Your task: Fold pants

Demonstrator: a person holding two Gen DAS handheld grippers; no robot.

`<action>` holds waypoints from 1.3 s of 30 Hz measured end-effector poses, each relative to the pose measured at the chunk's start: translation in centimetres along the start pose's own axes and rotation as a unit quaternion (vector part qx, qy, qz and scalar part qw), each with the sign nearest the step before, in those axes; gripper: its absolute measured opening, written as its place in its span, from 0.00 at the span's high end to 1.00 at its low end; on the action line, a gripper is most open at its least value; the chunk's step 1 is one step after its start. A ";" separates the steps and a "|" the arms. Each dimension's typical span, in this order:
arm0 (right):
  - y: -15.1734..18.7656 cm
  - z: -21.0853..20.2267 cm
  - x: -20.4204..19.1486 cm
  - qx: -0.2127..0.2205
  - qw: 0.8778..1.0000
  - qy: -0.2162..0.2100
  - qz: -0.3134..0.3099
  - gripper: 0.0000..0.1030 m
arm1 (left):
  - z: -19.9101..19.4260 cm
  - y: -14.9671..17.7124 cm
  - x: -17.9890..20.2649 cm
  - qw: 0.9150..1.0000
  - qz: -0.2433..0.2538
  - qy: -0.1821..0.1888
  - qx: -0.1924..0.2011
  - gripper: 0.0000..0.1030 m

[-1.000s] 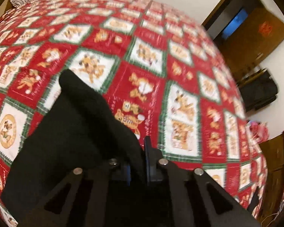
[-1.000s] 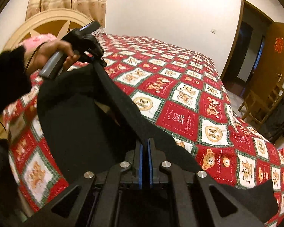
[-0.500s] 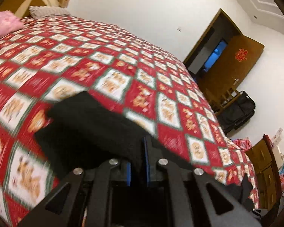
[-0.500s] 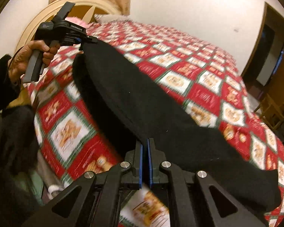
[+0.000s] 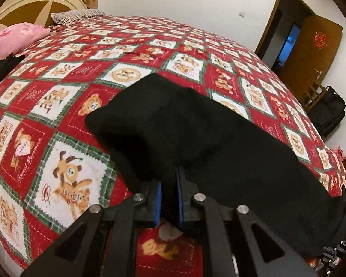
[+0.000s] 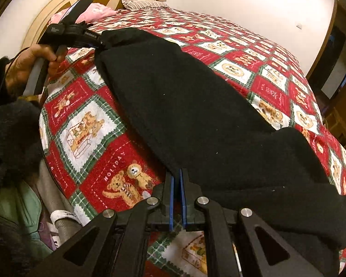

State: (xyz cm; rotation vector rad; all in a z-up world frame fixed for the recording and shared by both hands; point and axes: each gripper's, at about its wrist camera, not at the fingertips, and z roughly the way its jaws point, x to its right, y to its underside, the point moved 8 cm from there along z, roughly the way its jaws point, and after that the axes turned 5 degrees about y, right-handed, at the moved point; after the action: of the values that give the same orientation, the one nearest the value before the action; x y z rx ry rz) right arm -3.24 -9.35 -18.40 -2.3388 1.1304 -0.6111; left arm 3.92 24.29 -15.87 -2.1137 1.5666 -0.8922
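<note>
Left wrist view: the left gripper (image 5: 168, 184) points down at a bed covered by a red, green and white bear-print quilt (image 5: 64, 170). Its blue-padded jaws are closed to a narrow slot, and black fabric of the pants (image 5: 196, 138) fills that slot, so the jaws are clamped on an edge of the garment. From the grip the pants spread forward and to the right as a long dark band lying over the quilt, with a rounded end toward the middle of the bed and the other end running off to the lower right. A pink pillow (image 5: 18, 34) and a striped pillow (image 5: 78, 15) lie at the head of the bed, against a cream headboard (image 5: 34, 2). At the right an open wooden door (image 5: 311, 50) shows, with a black bag (image 5: 327, 110) on the floor near it.

Right wrist view: the right gripper (image 6: 177, 184) is also nearly closed, its blue pads pinching the near edge of the pants (image 6: 196, 106). The fabric stretches from these jaws up and leftward across the bear-print quilt (image 6: 87, 129) to the left gripper (image 6: 99, 41), whose tips bite the far corner of the garment. The person's left hand (image 6: 32, 62) wraps the handle of that tool, a dark fuzzy sleeve (image 6: 9, 138) below it. The rest of the pants bunches to the right of the right gripper, draped over the bed's edge. The pink pillow (image 6: 99, 11) sits beyond the left gripper.
</note>
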 end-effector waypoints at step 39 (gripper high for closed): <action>8.3 -1.1 32.1 -0.117 0.833 0.182 0.509 0.43 | -3.2 15.5 37.1 0.859 0.378 0.311 -0.152 0.42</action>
State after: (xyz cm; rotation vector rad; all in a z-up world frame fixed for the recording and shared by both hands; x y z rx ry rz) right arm 9.21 -40.05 -16.43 -1.4111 2.4528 -0.5018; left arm -2.47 -15.42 -13.09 -1.1463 2.7323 -1.1121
